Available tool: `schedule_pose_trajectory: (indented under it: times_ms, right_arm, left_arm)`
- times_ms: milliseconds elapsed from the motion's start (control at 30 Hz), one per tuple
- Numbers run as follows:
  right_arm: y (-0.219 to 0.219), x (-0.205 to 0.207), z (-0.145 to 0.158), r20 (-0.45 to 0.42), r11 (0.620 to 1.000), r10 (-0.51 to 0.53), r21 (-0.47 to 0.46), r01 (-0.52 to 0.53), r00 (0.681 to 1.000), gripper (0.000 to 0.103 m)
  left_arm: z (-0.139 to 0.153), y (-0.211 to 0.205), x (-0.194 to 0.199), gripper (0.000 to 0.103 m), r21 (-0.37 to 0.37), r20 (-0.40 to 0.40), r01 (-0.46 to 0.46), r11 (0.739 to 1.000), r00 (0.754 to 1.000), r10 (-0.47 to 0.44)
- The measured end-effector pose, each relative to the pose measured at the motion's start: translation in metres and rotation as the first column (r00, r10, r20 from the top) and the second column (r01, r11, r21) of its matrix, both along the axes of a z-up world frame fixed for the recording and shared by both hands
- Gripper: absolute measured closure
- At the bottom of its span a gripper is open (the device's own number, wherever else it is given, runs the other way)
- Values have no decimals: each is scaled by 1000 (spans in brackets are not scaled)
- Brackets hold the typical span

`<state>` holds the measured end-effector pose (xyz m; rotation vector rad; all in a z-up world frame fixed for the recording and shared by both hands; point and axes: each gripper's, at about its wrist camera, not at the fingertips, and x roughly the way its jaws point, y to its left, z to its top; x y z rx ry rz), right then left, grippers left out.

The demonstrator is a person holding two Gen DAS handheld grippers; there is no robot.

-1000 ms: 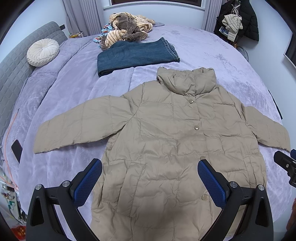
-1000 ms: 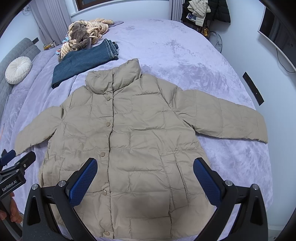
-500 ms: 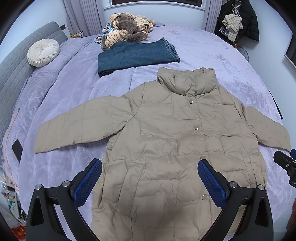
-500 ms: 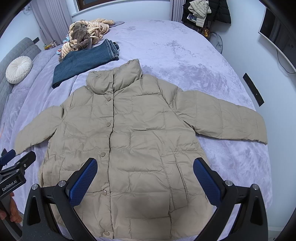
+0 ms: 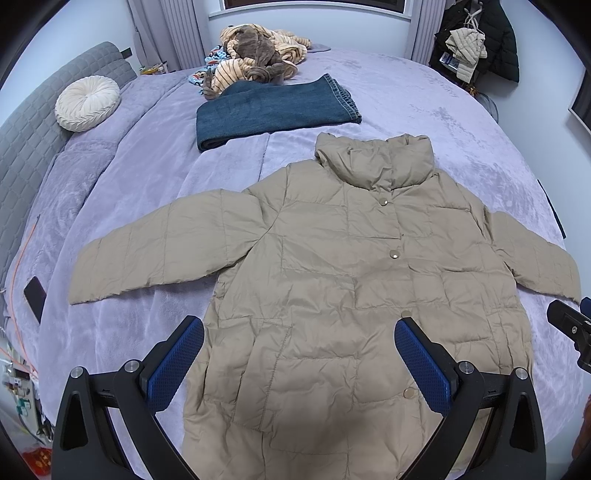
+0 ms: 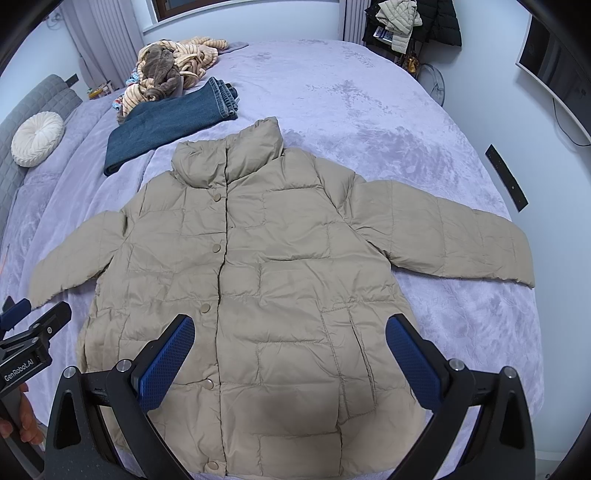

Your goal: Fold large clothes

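Observation:
A beige quilted puffer jacket (image 5: 332,266) lies flat and buttoned on the lilac bed, front up, collar away from me, both sleeves spread out; it also shows in the right wrist view (image 6: 280,266). My left gripper (image 5: 299,347) is open and empty, hovering above the jacket's lower left half. My right gripper (image 6: 290,343) is open and empty above the lower right half. The left sleeve cuff (image 5: 88,280) and right sleeve cuff (image 6: 517,258) lie flat on the cover.
Folded blue jeans (image 5: 273,110) lie beyond the collar, with a heap of striped and brown clothes (image 5: 255,55) behind them. A round white cushion (image 5: 86,103) rests by the grey headboard. A dark phone (image 5: 35,299) lies at the bed's left edge. Coats (image 6: 410,22) hang at the far right.
Both grippers have drifted very slightly; the jacket and everything else lie as before.

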<state>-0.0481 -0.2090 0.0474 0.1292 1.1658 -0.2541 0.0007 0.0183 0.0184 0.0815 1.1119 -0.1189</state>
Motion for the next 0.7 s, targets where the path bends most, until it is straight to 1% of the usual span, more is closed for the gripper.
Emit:
schedule_pose_trajectory:
  times_ms: [700]
  right_arm:
    - [0, 2, 1, -2, 1000, -1, -1, 1, 1000, 0]
  left_arm:
    - [1, 2, -1, 0, 1, -2, 0, 1000, 1000, 0]
